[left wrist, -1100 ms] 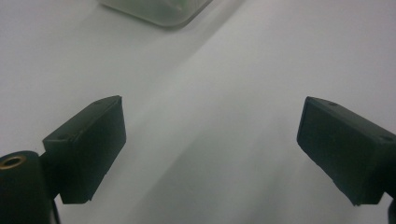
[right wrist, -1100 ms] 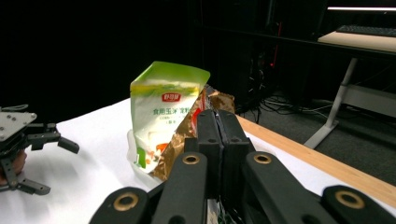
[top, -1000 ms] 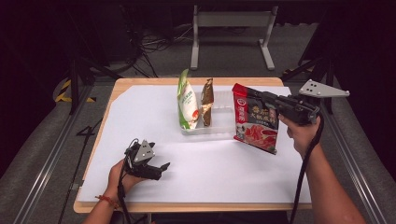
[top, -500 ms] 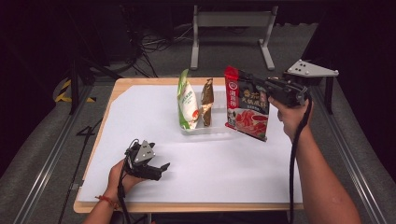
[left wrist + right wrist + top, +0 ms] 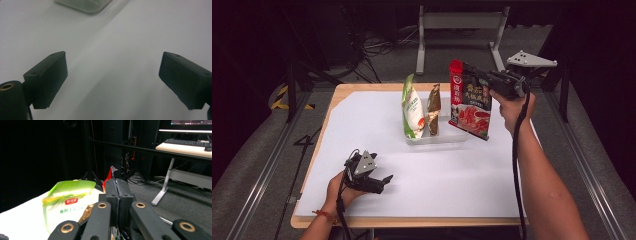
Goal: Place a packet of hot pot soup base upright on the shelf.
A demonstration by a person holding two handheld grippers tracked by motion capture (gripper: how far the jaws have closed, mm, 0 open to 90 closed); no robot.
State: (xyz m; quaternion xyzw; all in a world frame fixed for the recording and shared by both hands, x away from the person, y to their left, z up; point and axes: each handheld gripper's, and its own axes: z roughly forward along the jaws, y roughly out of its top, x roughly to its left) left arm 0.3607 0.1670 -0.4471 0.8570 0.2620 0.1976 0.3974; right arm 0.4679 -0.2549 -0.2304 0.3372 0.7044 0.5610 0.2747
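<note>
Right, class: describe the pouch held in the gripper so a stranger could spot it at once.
Start at the white table, then find the clear tray near its far edge. Above the tray's right end hangs the red pouch, pinched at its top by the right gripper. Its neighbours, a green-white pouch and a brown one, stand in the tray.

Black two-jaw left gripper point(image 5: 384, 180) carrying a grey triangular plate, black cable trailing, brass screws showing, red-orange wristband point(image 5: 325, 216) circling the wrist

Lab (camera stands point(image 5: 292, 85), cables point(image 5: 367, 47))
</note>
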